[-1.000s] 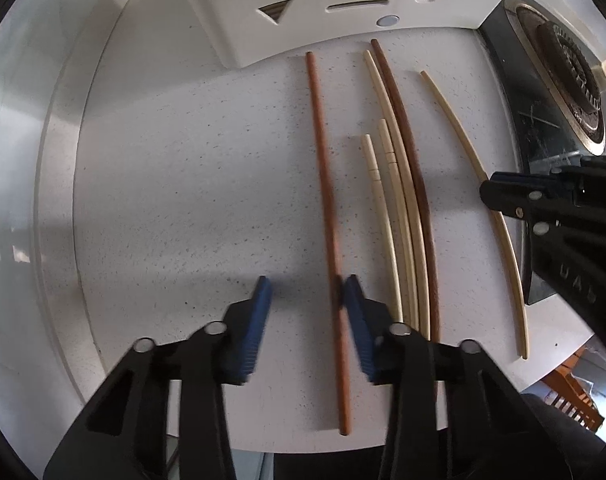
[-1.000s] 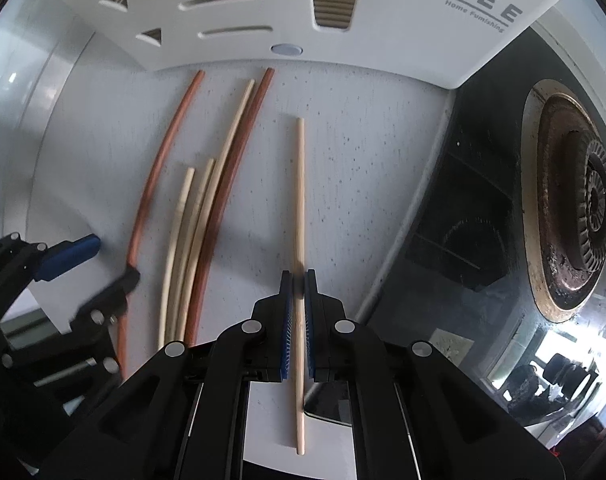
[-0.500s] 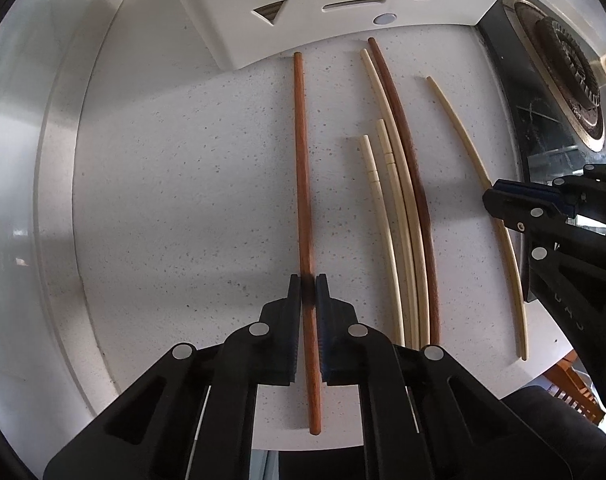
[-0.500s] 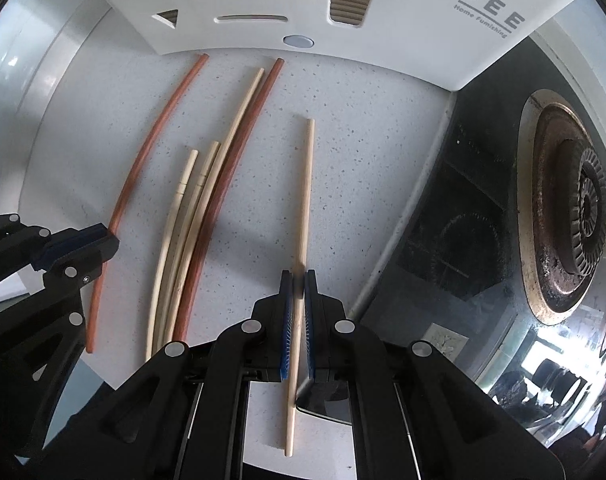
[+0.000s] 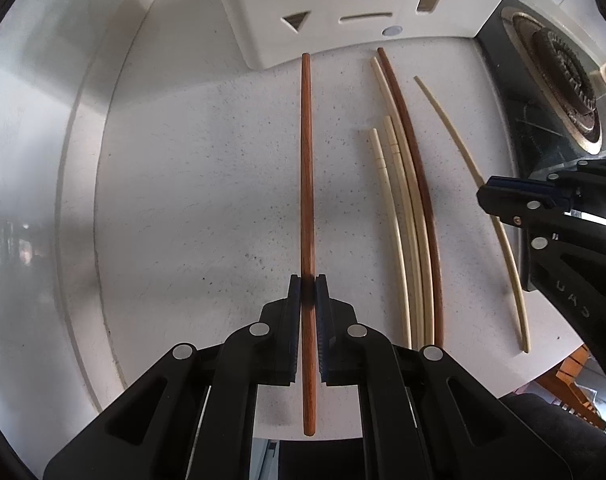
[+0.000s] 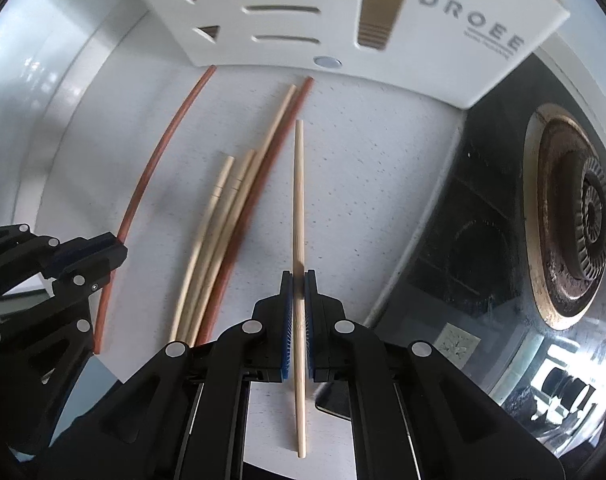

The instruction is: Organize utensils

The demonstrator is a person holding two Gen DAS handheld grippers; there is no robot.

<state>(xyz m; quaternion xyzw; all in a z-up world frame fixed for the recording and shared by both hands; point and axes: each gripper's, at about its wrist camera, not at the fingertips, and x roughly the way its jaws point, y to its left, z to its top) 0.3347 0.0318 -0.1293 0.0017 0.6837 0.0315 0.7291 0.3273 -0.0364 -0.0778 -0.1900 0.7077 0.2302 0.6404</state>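
The left gripper [image 5: 307,280] now has its fingers [image 5: 293,312] pinching the reddish-brown chopstick [image 5: 306,168]; a second ago they stood spread on either side of it as it lay on the speckled surface [image 5: 191,184]. The stick has since come up off the surface, its far tip toward the white utensil holder [image 5: 343,4]. The right gripper [image 6: 299,280] keeps its fingers clamped on a pale bamboo chopstick [image 6: 299,184], which has drawn nearer the four loose chopsticks [image 6: 231,216] lying together between the two held ones. With both sticks secured, carrying them to the holder looks like the next step.
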